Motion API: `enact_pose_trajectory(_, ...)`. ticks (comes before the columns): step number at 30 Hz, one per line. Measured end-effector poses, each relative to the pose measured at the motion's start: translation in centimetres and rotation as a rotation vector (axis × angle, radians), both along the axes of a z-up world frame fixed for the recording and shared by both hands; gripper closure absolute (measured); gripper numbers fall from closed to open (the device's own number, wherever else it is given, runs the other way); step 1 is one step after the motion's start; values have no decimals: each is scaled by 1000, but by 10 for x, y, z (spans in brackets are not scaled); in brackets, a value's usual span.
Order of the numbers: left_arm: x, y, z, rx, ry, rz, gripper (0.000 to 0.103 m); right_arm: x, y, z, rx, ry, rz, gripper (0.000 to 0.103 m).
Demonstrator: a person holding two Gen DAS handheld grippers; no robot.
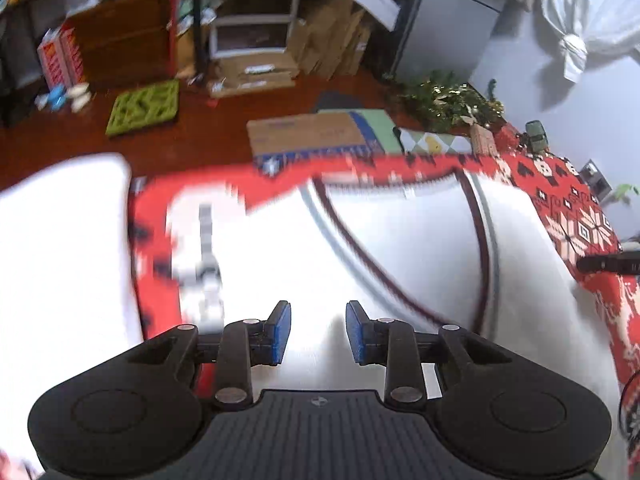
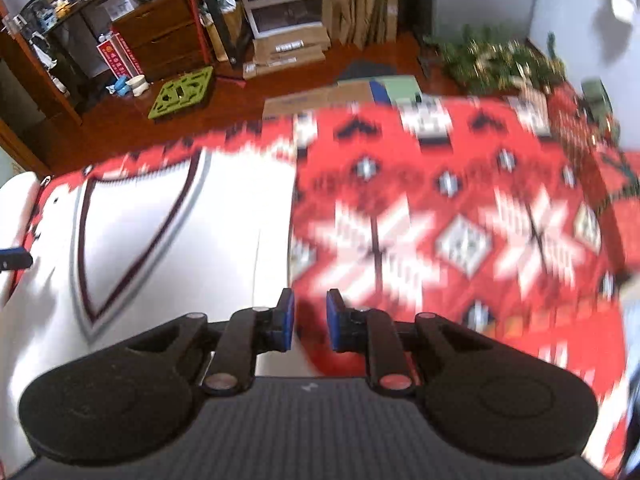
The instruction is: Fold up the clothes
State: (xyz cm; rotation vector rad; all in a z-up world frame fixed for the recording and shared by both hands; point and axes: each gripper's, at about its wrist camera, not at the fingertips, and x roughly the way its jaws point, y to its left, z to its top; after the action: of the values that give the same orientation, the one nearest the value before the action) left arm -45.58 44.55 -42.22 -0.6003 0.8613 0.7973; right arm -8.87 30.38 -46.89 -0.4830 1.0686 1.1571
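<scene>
Left wrist view: left gripper (image 1: 318, 330) has its jaws spread with nothing between the blue pads, hovering over a white sweater (image 1: 420, 248) that lies flat on a red patterned cloth (image 1: 560, 200). V-neck collar with dark trim (image 1: 484, 248) sits at about 1 o'clock from the pads; the sweater's near body fills 12 o'clock. At 10 o'clock, across a strip of red cloth, is another white shape (image 1: 64, 240), too blurred to identify. Right gripper's tip (image 1: 608, 263) pokes in at 3 o'clock. Right wrist view: right gripper (image 2: 310, 320) also has its jaws parted and empty, sitting right over the sweater's straight side edge (image 2: 292, 220), garment at 9–11 o'clock, bare cloth from 12 to 3. Judgement: knit looks soft, light and limp, so it'll sag and drape when lifted and won't hold a crease by itself; not fragile, not slippery against rubber pads. Best grabs are the side edge or shoulder seam near the collar, pinching a full edge thickness. Fold stage can't be called from this.
</scene>
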Motion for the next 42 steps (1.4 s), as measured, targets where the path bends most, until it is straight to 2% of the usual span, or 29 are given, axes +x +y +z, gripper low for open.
enact_pose_trajectory(4, -18, -38, -8, 1, 59, 59, 73, -3, -30, -6, 4, 51, -107, 78)
enact_pose_trajectory(6, -29, -46, -11, -25, 52, 117, 73, -5, -44, -9, 6, 76, -161, 78)
enact_pose_trajectory(9, -44, -52, -14, -58, 30, 194, 73, -11, -47, -8, 6, 68, -117, 78)
enact_pose_trajectory(10, -48, -53, -15, -64, 19, 210, 73, -13, -47, -8, 2, 59, -97, 80)
enact_pose_trajectory(11, -51, -53, -15, -69, 9, 226, 73, -15, -46, -8, -2, 49, -78, 95)
enact_pose_trajectory(12, -52, -53, -16, -64, 14, 224, 73, -18, -45, -8, -6, 39, -58, 99)
enact_pose_trajectory(14, -53, -54, -19, -55, 26, 209, 74, -19, -46, -5, -2, 15, -64, 100)
enact_pose_trajectory(15, -55, -54, -21, -54, 28, 209, 74, -19, -46, -4, 0, 3, -69, 100)
enact_pose_trajectory(18, -59, -54, -24, -49, 36, 204, 83, -21, -46, 0, 6, -34, -81, 99)
enact_pose_trajectory(20, -59, -53, -23, -45, 44, 195, 83, -22, -46, 3, 10, -58, -89, 96)
enact_pose_trajectory(24, -63, -51, -22, -42, 37, 196, 83, -24, -47, 8, 18, -107, -106, 96)
enact_pose_trajectory(26, -65, -51, -21, -41, 29, 199, 87, -29, -45, 13, 41, -84, -84, 96)
enact_pose_trajectory(28, -71, -49, -26, -54, 8, 220, 95, -36, -41, 14, 53, -52, -59, 94)
enact_pose_trajectory(31, -85, -47, -29, -74, -47, 258, 100, -49, -36, 9, 49, -3, -20, 94)
enact_pose_trajectory(35, -105, -40, -30, -128, -129, 328, 100, -62, -33, 0, 31, 19, 18, 93)
enact_pose_trajectory(37, -109, -38, -28, -143, -143, 341, 100, -66, -31, -5, 21, 21, 31, 93)
enact_pose_trajectory(42, -99, -19, -21, -175, -230, 343, 100, -70, -16, -4, 40, 27, 49, 91)
